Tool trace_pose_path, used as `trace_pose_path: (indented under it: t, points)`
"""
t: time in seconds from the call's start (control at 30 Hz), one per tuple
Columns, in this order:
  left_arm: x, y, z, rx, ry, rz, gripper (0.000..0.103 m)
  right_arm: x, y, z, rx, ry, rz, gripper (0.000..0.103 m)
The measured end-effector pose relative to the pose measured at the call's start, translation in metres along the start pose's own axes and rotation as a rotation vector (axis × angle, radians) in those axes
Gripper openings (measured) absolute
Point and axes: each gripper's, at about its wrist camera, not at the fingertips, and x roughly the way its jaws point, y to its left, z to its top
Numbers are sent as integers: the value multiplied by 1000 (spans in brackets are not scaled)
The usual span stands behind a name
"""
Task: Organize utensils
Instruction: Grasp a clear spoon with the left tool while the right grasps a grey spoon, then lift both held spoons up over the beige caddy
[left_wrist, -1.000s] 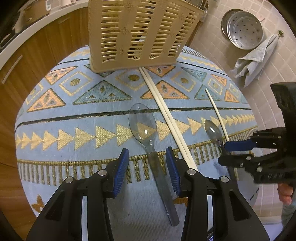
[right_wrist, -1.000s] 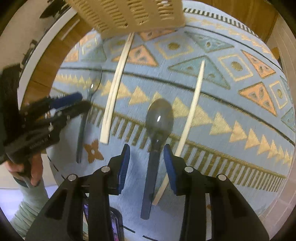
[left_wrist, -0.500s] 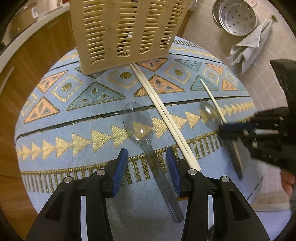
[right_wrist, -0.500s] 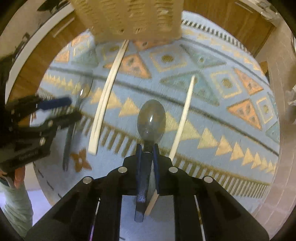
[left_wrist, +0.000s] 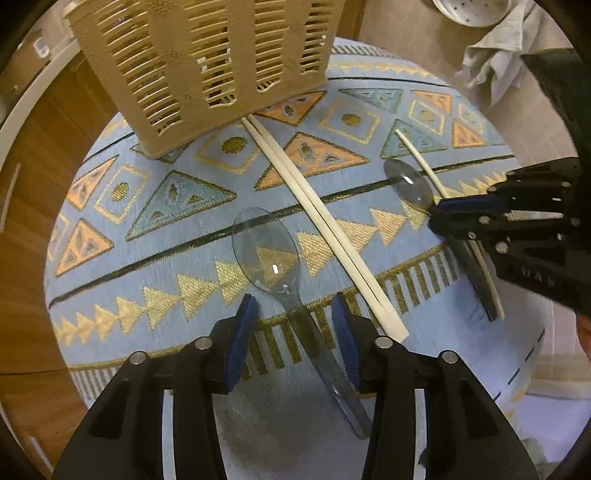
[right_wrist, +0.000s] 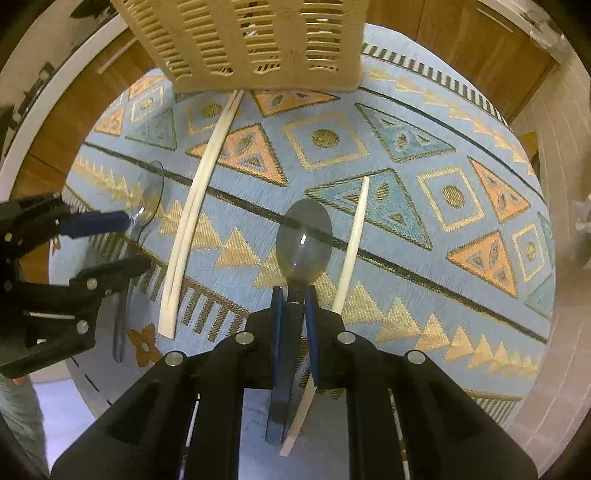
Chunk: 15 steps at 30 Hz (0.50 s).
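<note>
A clear plastic spoon (left_wrist: 267, 254) lies on the patterned blue mat (left_wrist: 177, 258), its handle running between the fingers of my left gripper (left_wrist: 295, 314), which is open around it. My right gripper (right_wrist: 293, 295) is shut on the neck of a second clear spoon (right_wrist: 304, 236); it shows at the right of the left wrist view (left_wrist: 408, 181). A single chopstick (right_wrist: 351, 247) lies right beside that spoon. A pair of chopsticks (left_wrist: 321, 225) lies between the two spoons. A beige slotted utensil basket (left_wrist: 207, 55) stands at the far side of the mat.
The mat covers a round table with wooden cabinets (right_wrist: 461, 44) behind. A grey cloth (left_wrist: 491, 59) and a perforated metal tray (left_wrist: 476, 9) lie on the tiled floor to the right. The pair of chopsticks reaches the basket's foot.
My right gripper has closed on the second spoon's neck and both grippers have moved forward. My left gripper stays open around the first spoon's handle.
</note>
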Motion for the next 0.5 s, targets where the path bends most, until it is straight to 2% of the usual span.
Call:
trace_pose_path:
  t: [0.03, 0.13, 0.23, 0.4, 0.5]
  points:
    - [0, 2, 2, -16, 10, 18, 22, 2, 4, 1, -5, 1, -1, 11]
    - [1, 4, 5, -32, 13, 35, 10, 5, 13, 1, -43, -38, -16, 10]
    - [-2, 12, 0, -77, -24, 0, 10, 3, 14, -10, -51, -84, 8, 10]
    - [-27, 32, -19, -149, -177, -60, 10, -10, 14, -15, -45, -174, 98, 10]
    - [-51, 35, -30, -159, -269, -84, 10, -25, 15, -21, -64, -248, 151, 10]
